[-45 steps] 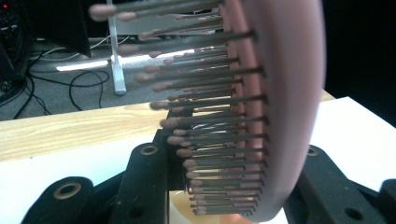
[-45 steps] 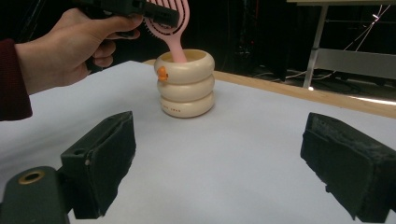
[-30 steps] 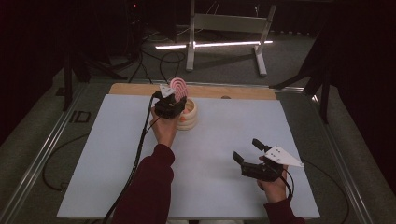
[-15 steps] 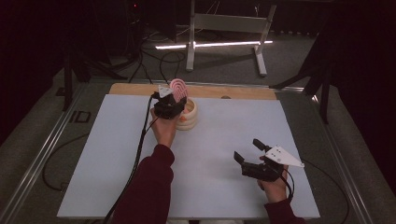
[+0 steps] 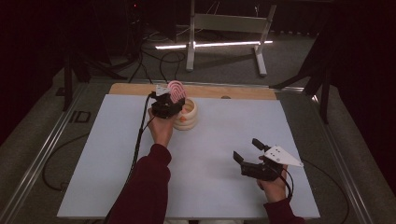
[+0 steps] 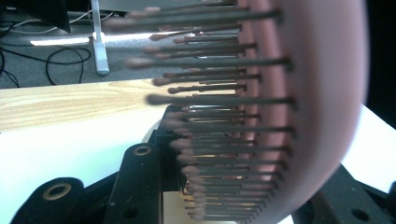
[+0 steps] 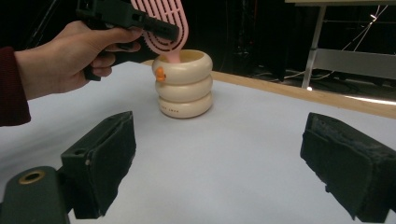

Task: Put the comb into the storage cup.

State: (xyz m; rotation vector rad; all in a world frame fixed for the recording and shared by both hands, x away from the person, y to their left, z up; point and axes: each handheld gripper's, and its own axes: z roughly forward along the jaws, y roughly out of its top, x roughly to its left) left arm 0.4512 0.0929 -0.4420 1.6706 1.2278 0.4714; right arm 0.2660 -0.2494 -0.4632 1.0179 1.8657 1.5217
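Left hand-held gripper [image 5: 172, 99], near the far edge of the worktop [image 5: 116, 154] and left of its middle, reaches over the cream ringed holder [image 5: 187, 116]. Between its jaws we see the head of the pink hairbrush [image 5: 177, 88], held upright with the handle dipping into the holder's mouth, as the right gripper view confirms. The jaws have just been opening by a small amount, with the brush head between them. We cannot tell whether the pads press on it or have already parted from it. We read this as the start of the release: the brush appears to be seated in the holder, so the placing step is close to done. If the handle is not fully down, the brush could lean against the rim once freed.

Right hand-held gripper [image 5: 246, 149], near the front right corner of the worktop and well apart from the holder, has its jaws spread wide and empty. We judge that it is only waiting.
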